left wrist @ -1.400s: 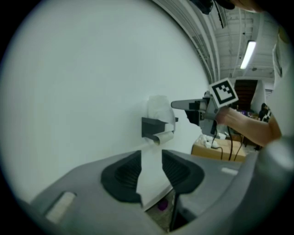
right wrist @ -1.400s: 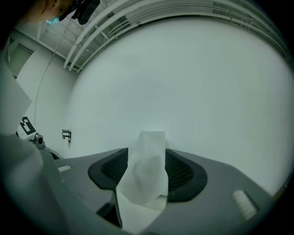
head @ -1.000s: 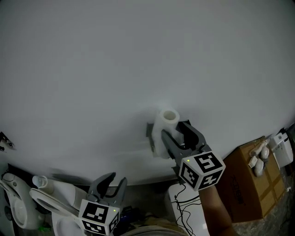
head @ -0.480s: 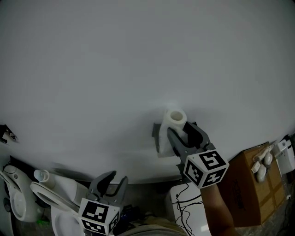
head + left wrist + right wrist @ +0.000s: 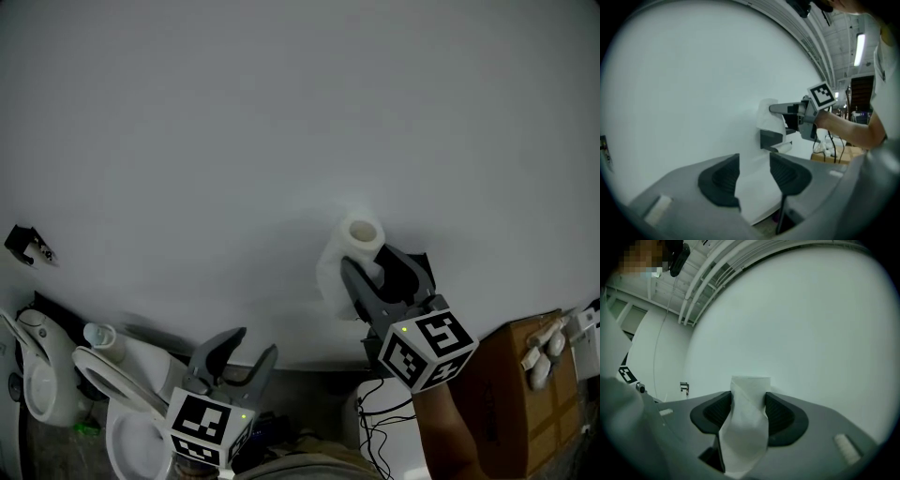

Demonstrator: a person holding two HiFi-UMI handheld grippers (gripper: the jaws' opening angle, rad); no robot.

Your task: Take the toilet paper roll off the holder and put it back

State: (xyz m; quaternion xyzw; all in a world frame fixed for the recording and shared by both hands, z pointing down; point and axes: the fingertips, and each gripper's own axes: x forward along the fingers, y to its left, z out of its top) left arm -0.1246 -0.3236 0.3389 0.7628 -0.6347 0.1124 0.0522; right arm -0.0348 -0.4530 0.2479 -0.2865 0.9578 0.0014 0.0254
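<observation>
The white toilet paper roll (image 5: 361, 232) stands upright against the white wall, a loose sheet (image 5: 330, 274) hanging from it. My right gripper (image 5: 368, 264) is shut on the roll, whose sides are pinched between the dark pads (image 5: 715, 413). From the left gripper view the roll (image 5: 768, 117) hangs just above the grey wall holder (image 5: 771, 139) and its peg, off it. My left gripper (image 5: 248, 347) hangs low and to the left, away from the wall. Its jaws are opening, with nothing between them.
A white toilet (image 5: 122, 398) with its seat stands at the lower left. A cardboard box (image 5: 520, 394) sits at the lower right, and black cables (image 5: 375, 422) lie on a white unit below the right gripper. A small dark fitting (image 5: 26, 244) is on the wall at left.
My right gripper has lifted the roll up and to the right, off the holder. The left gripper's jaws have spread wider.
</observation>
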